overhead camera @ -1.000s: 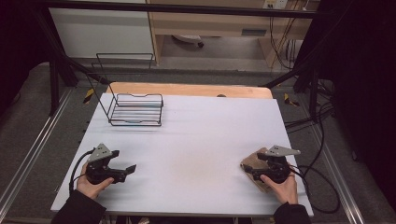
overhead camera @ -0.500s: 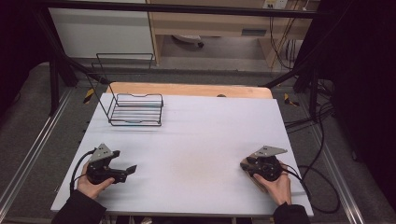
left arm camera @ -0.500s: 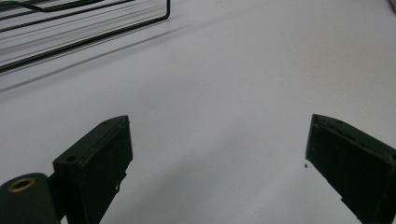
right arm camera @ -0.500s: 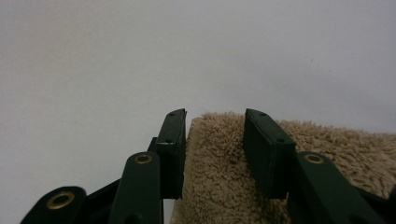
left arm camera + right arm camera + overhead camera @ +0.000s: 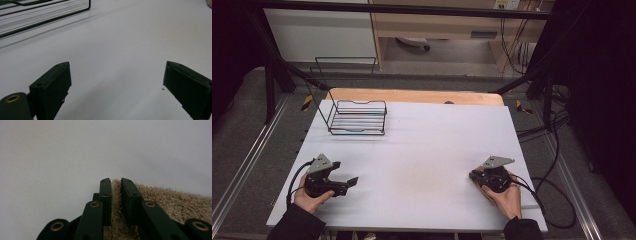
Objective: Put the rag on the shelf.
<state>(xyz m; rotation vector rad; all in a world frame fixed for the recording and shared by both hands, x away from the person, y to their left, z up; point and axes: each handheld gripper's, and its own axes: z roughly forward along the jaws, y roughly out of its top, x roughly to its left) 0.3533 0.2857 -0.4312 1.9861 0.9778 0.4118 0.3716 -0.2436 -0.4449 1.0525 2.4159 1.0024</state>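
Observation:
A beige, fluffy cloth [image 5: 162,200] lies on the white table [image 5: 427,150] at the near right. My right gripper [image 5: 115,181] has just been closing, and its two black jaws now pinch a fold of the cloth's edge. In the high view the right gripper [image 5: 473,175] lies low on the table, with a hand behind it covering most of the cloth. My left gripper [image 5: 346,171] rests at the near left, held by the other hand. Its jaws [image 5: 116,75] stand wide open over bare table with nothing between them.
A black wire rack [image 5: 358,117] stands at the far left of the table, and its edge [image 5: 37,15] also shows in the left gripper view. A wooden board [image 5: 412,95] runs along the table's far edge. Cables trail off the right side.
The right gripper's jaws have come together on the cloth, and that hand has shifted slightly. The left gripper has stayed where it was.

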